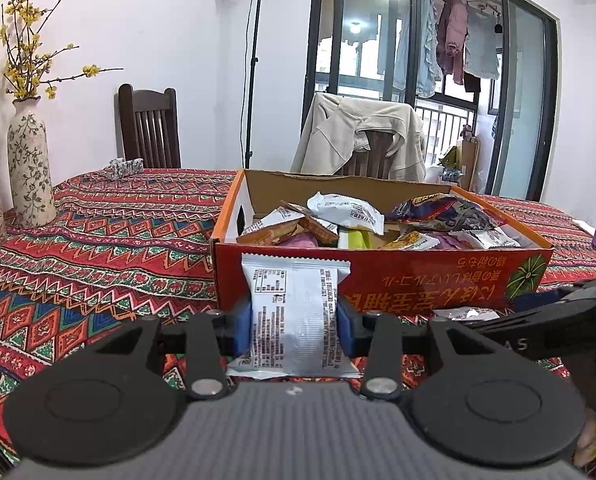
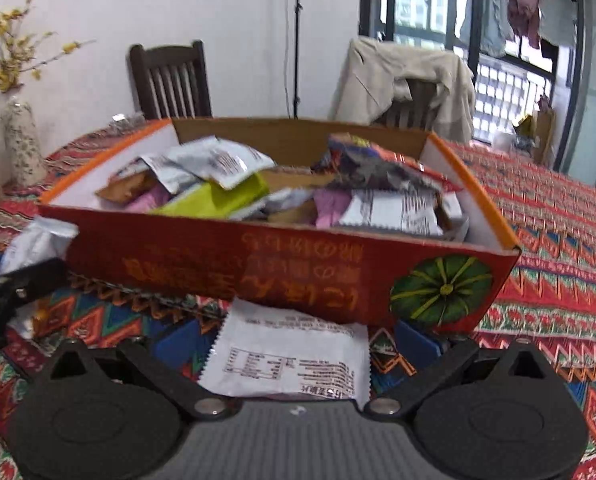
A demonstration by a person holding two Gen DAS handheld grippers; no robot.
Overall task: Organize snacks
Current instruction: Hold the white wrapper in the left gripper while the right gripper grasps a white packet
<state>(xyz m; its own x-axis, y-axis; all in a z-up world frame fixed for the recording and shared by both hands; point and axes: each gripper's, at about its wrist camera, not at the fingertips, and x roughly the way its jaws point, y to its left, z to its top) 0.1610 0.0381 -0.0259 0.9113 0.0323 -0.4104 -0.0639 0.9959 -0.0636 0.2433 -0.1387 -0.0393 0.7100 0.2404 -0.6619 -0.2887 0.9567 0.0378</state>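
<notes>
- Packet (image 1: pixel 294 312), white and silvery with small print, stands upright between your left gripper's (image 1: pixel 294 326) blue pads (image 1: pixel 242 330), which are clamped on its two sides.
- That packet is held just in front of the box's (image 1: pixel 378 280) near red wall, lifted off the table (image 1: pixel 98 260).
- Your right gripper (image 2: pixel 294 346) has its blue fingers (image 2: pixel 416 346) spread wide apart, one on each side of a second white packet (image 2: pixel 288 360).
- This second packet lies flat on the table, print side up, its far edge tucked against or under the box's front wall; the fingers are not touching it.
- The box is an open cardboard tray, red outside with an orange rim and a green pumpkin picture at its front right corner (image 2: pixel 442 290).
- Inside the box you have a loose heap of snacks (image 2: pixel 258 188): white wrappers, a lime-green one, pink ones, brown ones, and a dark crinkled bag at the right.
- In the right wrist view your left gripper shows at the left edge with its packet beside the box's front left corner.
- Behind the box stand a vase (image 1: pixel 30 168) of yellow blossoms, a dark chair (image 1: pixel 150 132), and another chair draped with a beige jacket (image 1: pixel 358 140).
- The right wrist view is blurred, so finer print cannot be read.
</notes>
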